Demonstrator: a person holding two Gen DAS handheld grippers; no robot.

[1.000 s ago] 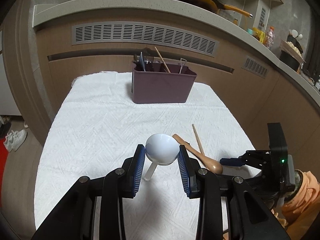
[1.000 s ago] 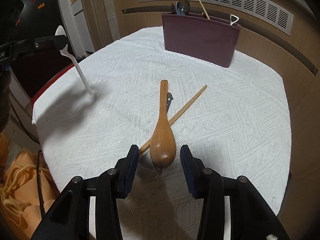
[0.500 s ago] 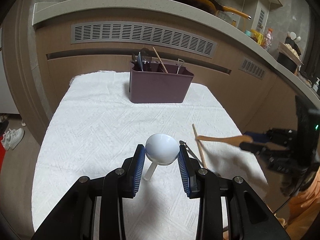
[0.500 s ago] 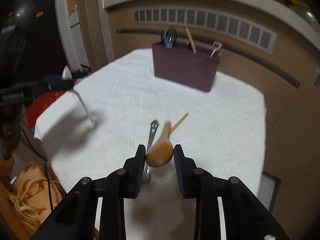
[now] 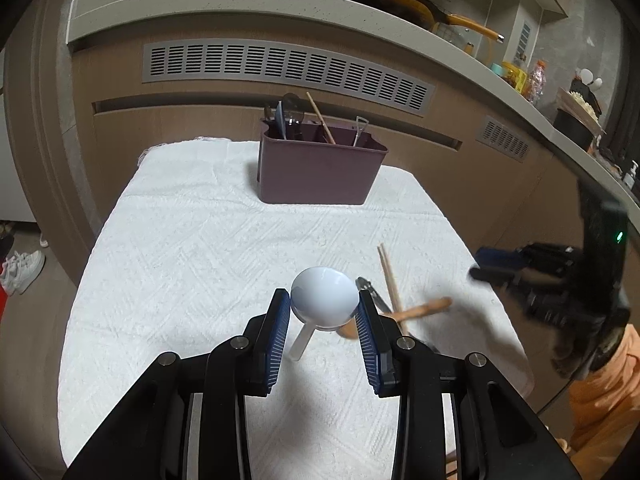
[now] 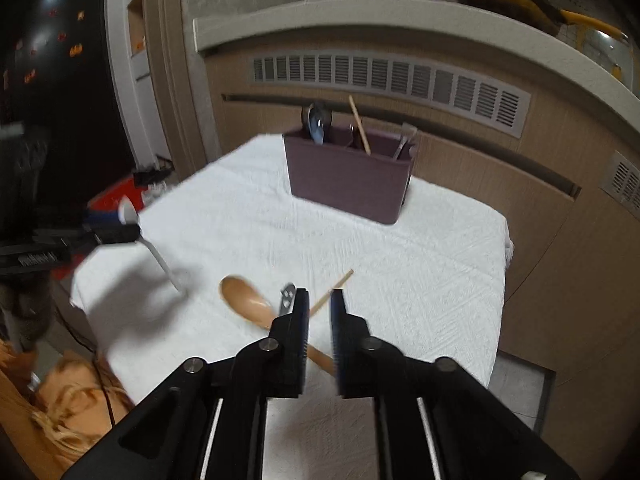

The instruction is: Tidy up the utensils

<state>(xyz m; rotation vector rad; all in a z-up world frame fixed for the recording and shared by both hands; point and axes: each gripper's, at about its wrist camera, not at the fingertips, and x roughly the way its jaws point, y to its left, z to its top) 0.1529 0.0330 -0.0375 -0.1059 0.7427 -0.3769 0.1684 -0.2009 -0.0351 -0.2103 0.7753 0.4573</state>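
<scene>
From the left wrist view, the left gripper (image 5: 322, 310) is clenched on the bowl of a white spoon (image 5: 324, 299), its handle slanting down to touch the white cloth (image 5: 192, 248) near the front edge. The purple caddy (image 5: 320, 172) stands at the back edge of the table, already holding several utensils. A chopstick (image 5: 390, 276) and a metal utensil (image 5: 374, 298) lie near the front right corner, beside the wooden spoon (image 5: 416, 310). The right gripper (image 5: 500, 266) hovers, blurred, off the right edge.

From the right wrist view, the right gripper (image 6: 318, 312) has its jaws narrowly parted; the wooden spoon (image 6: 250, 300) lies under them, so whether they pinch its handle I cannot tell. To do this well, I judge each spoon should be lifted clear, tipped handle-down and lowered into a free caddy (image 6: 348, 176) compartment, one arm at a time to avoid collision.
</scene>
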